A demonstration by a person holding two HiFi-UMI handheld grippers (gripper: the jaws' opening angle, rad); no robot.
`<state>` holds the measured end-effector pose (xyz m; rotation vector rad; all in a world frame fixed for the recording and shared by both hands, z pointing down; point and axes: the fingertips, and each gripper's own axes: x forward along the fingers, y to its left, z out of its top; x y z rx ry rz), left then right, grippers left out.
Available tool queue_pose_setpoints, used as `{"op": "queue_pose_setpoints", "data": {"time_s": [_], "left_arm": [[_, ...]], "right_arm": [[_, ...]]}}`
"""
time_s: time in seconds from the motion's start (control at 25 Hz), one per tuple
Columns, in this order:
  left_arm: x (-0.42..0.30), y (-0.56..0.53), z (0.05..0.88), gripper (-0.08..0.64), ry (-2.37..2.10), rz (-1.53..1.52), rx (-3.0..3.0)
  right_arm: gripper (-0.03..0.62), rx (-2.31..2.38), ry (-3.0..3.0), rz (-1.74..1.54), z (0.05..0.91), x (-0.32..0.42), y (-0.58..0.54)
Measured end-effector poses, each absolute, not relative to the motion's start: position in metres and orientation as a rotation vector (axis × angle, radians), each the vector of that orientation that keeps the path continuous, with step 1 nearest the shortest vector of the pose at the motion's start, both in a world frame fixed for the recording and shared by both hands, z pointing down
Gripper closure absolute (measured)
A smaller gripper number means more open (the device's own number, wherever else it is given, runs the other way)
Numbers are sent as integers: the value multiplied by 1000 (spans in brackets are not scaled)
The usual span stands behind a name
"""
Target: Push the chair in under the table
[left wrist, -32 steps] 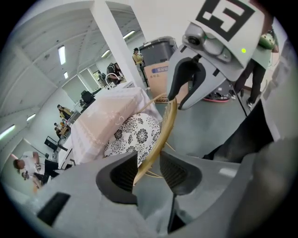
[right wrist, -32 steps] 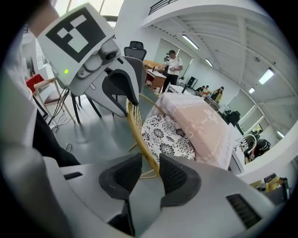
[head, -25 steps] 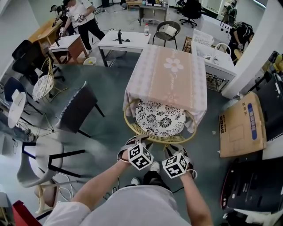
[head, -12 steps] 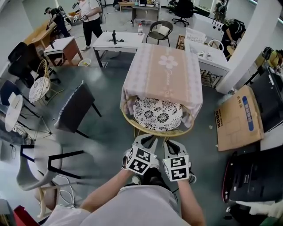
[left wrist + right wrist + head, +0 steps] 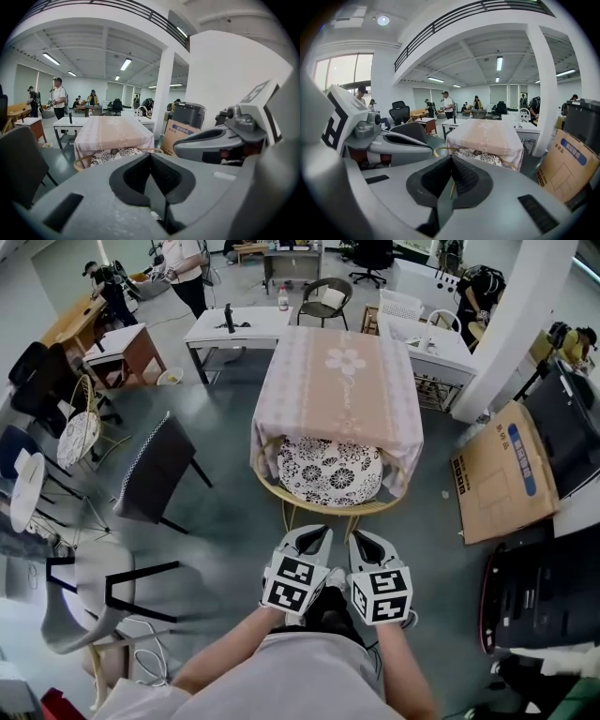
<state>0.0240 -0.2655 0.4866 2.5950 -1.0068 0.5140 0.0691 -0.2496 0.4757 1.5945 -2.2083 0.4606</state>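
A rattan chair [image 5: 330, 472] with a black-and-white flowered cushion sits tucked under the near end of the table [image 5: 339, 381], which wears a pink cloth with a flower print. Its curved back rim still shows in front of the cloth. My left gripper [image 5: 314, 532] and right gripper [image 5: 364, 538] hang side by side just short of that rim, touching nothing. Both have just been closing and stand shut with nothing between the pads. The left gripper view shows its shut gripper [image 5: 151, 157] with the chair [image 5: 115, 152] beyond; the right gripper [image 5: 451, 161] faces the chair [image 5: 480, 156] likewise.
A dark chair [image 5: 164, 470] and a white chair with a black frame [image 5: 94, 587] stand to the left. A cardboard box [image 5: 502, 470] and black equipment [image 5: 544, 587] lie to the right by a white column [image 5: 511, 324]. Desks [image 5: 234, 326] and people [image 5: 183, 263] are at the back.
Both grippers have drawn back from the chair's back rim, risen, rolled upright and closed empty. The chair stays under the table.
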Motion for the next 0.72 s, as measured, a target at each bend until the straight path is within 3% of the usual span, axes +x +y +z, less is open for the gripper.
{"op": "queue_pose_setpoints", "data": {"time_s": [0.72], "left_arm": [[22,-257,484,554,-993,546,2611]], "right_arm": [[589,1629,-2192,446,469,65,-240]]}}
